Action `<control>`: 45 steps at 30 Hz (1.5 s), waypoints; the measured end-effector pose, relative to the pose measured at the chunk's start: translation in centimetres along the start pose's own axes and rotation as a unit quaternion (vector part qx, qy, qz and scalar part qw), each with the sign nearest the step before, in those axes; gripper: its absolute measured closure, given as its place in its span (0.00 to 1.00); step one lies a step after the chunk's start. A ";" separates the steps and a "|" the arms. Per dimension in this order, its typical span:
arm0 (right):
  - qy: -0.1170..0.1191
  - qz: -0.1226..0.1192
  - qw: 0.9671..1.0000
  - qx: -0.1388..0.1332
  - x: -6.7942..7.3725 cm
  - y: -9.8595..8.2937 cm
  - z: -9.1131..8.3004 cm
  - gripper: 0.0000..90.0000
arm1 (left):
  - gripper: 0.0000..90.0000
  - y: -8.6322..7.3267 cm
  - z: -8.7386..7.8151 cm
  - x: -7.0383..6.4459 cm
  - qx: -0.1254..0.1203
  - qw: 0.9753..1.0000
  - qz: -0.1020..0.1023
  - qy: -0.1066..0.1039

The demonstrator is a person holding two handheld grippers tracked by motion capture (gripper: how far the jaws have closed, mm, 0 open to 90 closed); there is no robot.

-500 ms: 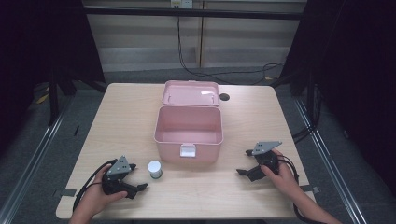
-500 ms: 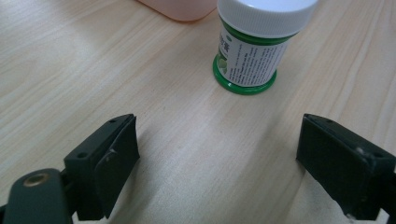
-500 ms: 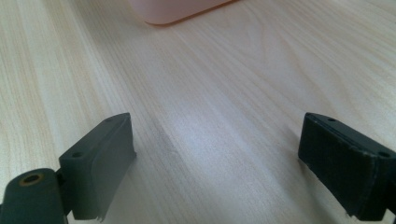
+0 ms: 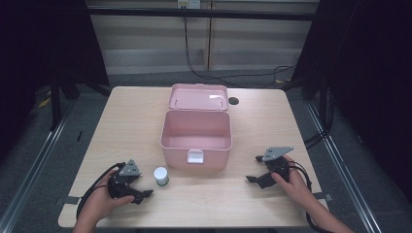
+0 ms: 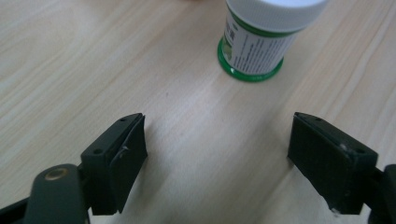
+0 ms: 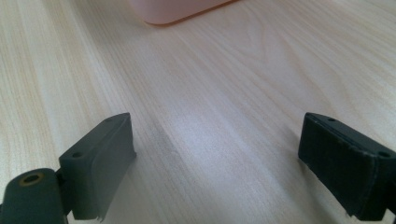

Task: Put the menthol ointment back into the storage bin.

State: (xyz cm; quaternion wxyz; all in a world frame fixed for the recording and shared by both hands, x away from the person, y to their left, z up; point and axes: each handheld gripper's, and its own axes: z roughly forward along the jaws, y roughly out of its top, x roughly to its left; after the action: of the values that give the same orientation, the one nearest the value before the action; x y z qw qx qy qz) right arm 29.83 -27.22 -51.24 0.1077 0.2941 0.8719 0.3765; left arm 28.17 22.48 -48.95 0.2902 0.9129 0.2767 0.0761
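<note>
A pink box (image 4: 196,138) sits mid-table on the pale wooden table (image 4: 126,126), lid (image 4: 199,97) thrown back flat on the far side, a white latch (image 4: 195,156) on its near wall. From the high view its inside looks bare, just smooth pink floor and walls.

Just off the box's near-left corner stands a small jar (image 4: 161,175), upright, white cap on top, apart from the box. The left gripper view brings it up close: the jar (image 5: 261,39) has a white printed label with text too small to read, and a green band around its base, none of which the high view resolves.

The left gripper (image 4: 140,194) lies low on the near-left of the table in a hand (image 4: 99,201), jaws spread wide and holding nothing, the jar just ahead of them. In its own view the left gripper (image 5: 217,156) frames only bare wood between the jaws.

Over on the near right, the right gripper (image 4: 255,179) rests in the other hand (image 4: 296,184), pointing left, well apart from the box. Its own view shows the right gripper (image 6: 217,158) wide open and empty, a rounded corner of the pink box (image 6: 177,9) at the top edge.
</note>
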 end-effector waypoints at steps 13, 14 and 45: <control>-0.004 0.003 1.000 0.000 0.1 0.0 0.0 0.11 | 0.27 5.1 -1.2 0.2 0.146 0.988 0.040 -0.012; -0.004 0.003 1.000 0.000 0.1 0.0 0.0 0.11 | 0.27 5.5 -1.1 0.2 0.156 0.987 0.043 -0.012; -0.005 0.004 1.000 0.000 0.1 0.0 0.0 0.11 | 0.52 12.1 1.2 -1.5 0.217 0.973 0.076 -0.025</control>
State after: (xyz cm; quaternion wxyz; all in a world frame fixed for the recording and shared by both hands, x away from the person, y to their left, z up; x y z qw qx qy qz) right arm 29.71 -27.21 -51.23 0.1107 0.2990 0.8703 0.3753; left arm 32.84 12.87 -42.95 0.0857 0.9741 0.2087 0.0130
